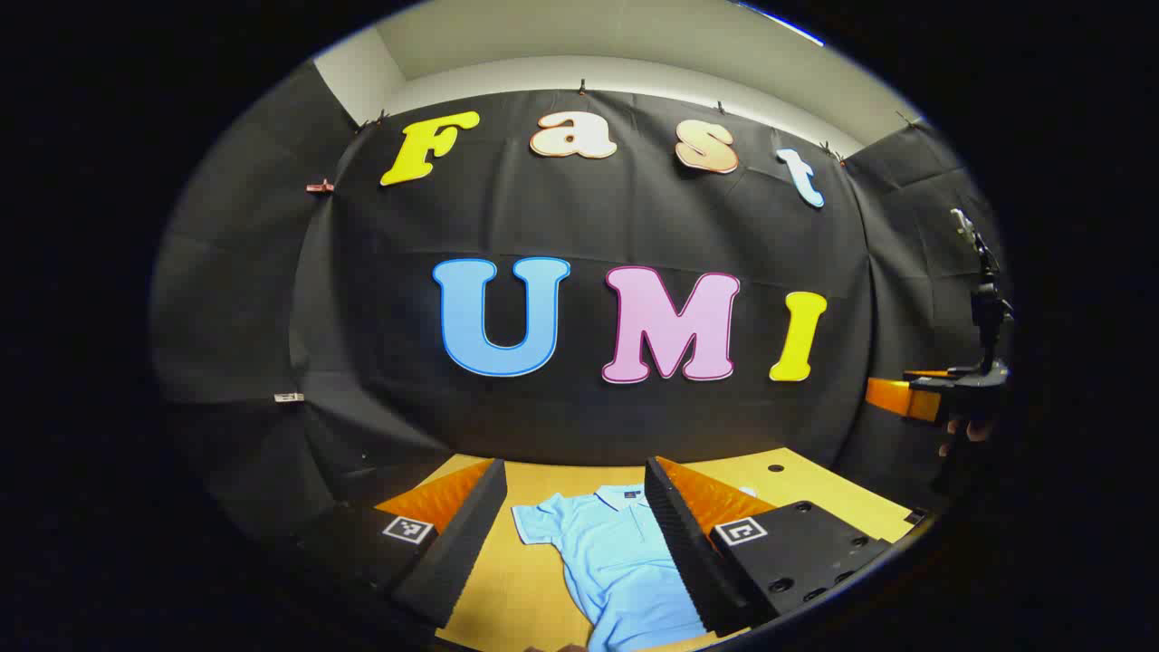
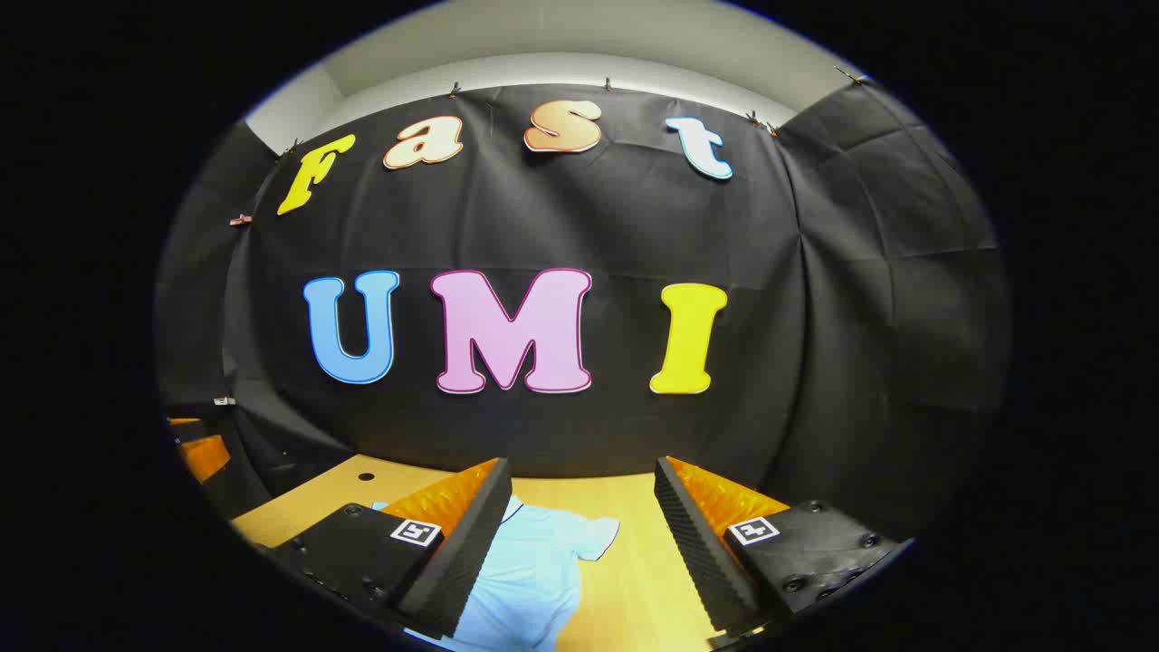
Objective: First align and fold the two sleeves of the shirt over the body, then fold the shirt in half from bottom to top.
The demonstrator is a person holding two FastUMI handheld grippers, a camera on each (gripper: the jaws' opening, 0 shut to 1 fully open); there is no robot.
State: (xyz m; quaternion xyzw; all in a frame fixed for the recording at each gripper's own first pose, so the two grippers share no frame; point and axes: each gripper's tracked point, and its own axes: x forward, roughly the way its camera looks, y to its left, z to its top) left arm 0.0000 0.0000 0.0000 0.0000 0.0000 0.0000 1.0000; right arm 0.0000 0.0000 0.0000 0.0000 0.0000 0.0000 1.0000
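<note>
A light blue polo shirt (image 1: 616, 552) lies flat on the yellow wooden table (image 1: 521, 589), collar toward the wall and one short sleeve (image 1: 536, 523) spread out to the side. My left gripper (image 1: 575, 471) hovers above it, open, with the shirt's body showing between its fingers. In the right gripper view the shirt (image 2: 534, 570) lies low and to the left, its other sleeve (image 2: 593, 536) spread toward the middle. My right gripper (image 2: 581, 466) is open above bare table (image 2: 634, 570), holding nothing. Farther off, the right gripper (image 1: 933, 398) is seen at the far right, held by a hand.
The black cloth wall (image 1: 579, 417) closes off the table's far edge just behind the shirt. A small round hole (image 1: 776, 468) is in the tabletop near the far right corner. An orange part of the left gripper (image 2: 204, 455) shows at the far left.
</note>
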